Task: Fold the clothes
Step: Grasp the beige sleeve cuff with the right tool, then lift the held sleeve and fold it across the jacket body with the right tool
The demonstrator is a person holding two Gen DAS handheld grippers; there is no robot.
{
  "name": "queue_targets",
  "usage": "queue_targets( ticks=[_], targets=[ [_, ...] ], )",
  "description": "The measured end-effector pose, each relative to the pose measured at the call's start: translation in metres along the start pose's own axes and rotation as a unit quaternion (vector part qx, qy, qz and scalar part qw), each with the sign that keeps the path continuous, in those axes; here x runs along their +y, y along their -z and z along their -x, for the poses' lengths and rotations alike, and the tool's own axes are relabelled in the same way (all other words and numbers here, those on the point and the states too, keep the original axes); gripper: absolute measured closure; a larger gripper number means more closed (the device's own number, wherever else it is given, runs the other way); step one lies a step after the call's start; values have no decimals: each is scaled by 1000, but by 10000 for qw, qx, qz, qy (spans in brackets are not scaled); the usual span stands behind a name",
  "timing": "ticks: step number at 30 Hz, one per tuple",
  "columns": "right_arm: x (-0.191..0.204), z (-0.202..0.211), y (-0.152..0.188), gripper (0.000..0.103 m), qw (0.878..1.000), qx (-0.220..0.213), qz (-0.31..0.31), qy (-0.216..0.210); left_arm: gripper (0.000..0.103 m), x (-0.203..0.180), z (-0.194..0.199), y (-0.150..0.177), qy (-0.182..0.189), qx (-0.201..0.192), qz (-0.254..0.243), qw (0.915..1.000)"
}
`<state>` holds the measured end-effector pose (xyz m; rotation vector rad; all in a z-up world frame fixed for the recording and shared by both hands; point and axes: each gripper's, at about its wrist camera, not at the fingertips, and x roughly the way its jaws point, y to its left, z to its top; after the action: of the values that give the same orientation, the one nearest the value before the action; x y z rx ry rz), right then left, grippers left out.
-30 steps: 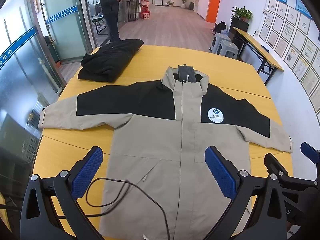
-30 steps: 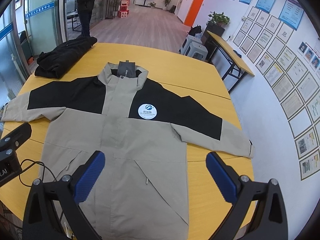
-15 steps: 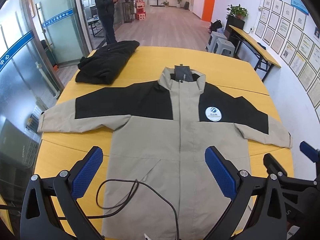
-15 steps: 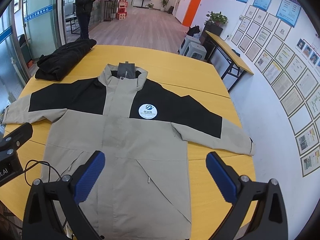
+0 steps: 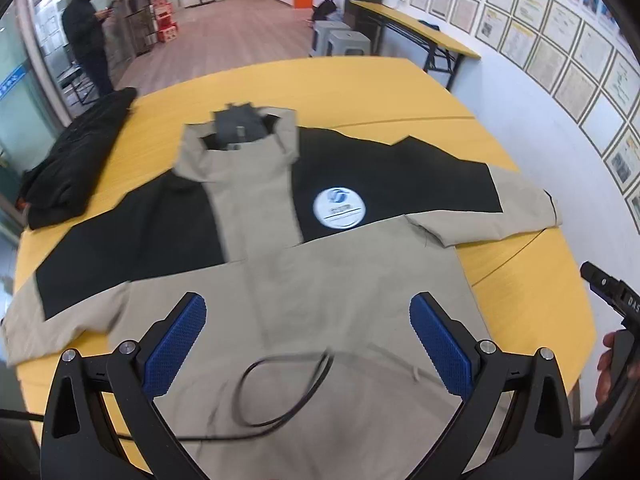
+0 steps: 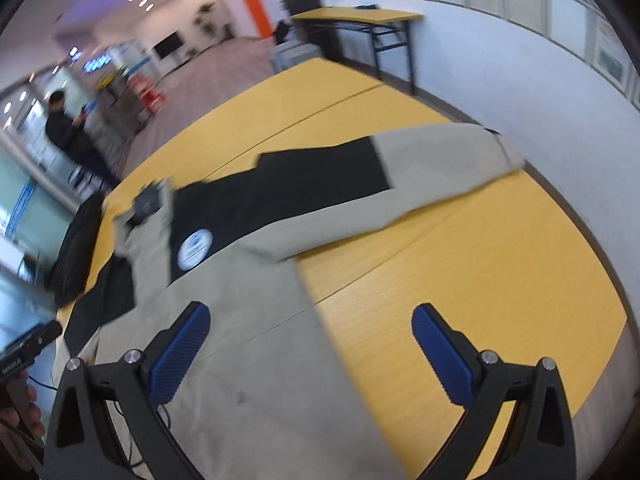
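Observation:
A beige and black jacket lies flat, front up, sleeves spread, on the yellow table. It has a round white logo on the chest. My left gripper is open and empty above the jacket's lower body. My right gripper is open and empty above the jacket's right hem edge, with the right sleeve ahead. The jacket also shows in the right wrist view. The right gripper's body shows at the left view's right edge.
A folded black garment lies at the table's far left. A black cable loops over the jacket's hem. A person stands beyond the table. A side table stands by the white wall on the right.
Both grippers have moved forward and lower over the jacket. The right gripper has swung right, toward the right sleeve. Both stay open.

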<state>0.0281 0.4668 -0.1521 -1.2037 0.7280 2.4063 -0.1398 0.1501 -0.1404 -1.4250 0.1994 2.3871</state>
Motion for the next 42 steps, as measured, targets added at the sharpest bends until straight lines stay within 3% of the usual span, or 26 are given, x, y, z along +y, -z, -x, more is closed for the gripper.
queue_targets(
  ticks=[5, 10, 17, 20, 24, 28, 30, 32, 37, 42],
  targets=[
    [-106, -56, -24, 0, 9891, -296, -1417, -258, 0, -67, -83, -36, 227, 119, -787, 9966],
    [-192, -112, -48, 1, 9577, -596, -2767, -520, 0, -128, -165, -92, 438, 184, -1317, 9901],
    [-248, -155, -93, 8, 9475, -840, -3082, -122, 0, -173, -255, -150, 304, 220, -1657, 9855],
    [-271, -172, -105, 13, 9422, -772, -3261, -12, 0, -186, -277, -162, 362, 206, -1756, 9836],
    [-282, -178, -117, 16, 9453, -939, -3121, 146, 0, -201, -294, -161, 509, 228, -2015, 9779],
    [-284, -183, -122, 39, 9482, -1003, -2984, 413, 0, -213, -305, -155, 603, 290, -2236, 9724],
    [-283, -187, -123, 71, 9498, -1003, -2902, 602, 0, -217, -308, -151, 658, 318, -2318, 9700],
    [-286, -190, -121, 91, 9483, -991, -2949, 619, 0, -217, -309, -152, 765, 258, -2250, 9710],
    [-290, -195, -116, 97, 9431, -1014, -3108, 601, 0, -217, -308, -151, 898, 135, -2196, 9713],
    [-290, -174, -108, 101, 9329, -1473, -3274, 267, 0, -219, -305, -148, 947, 51, -2224, 9703]
  ],
)
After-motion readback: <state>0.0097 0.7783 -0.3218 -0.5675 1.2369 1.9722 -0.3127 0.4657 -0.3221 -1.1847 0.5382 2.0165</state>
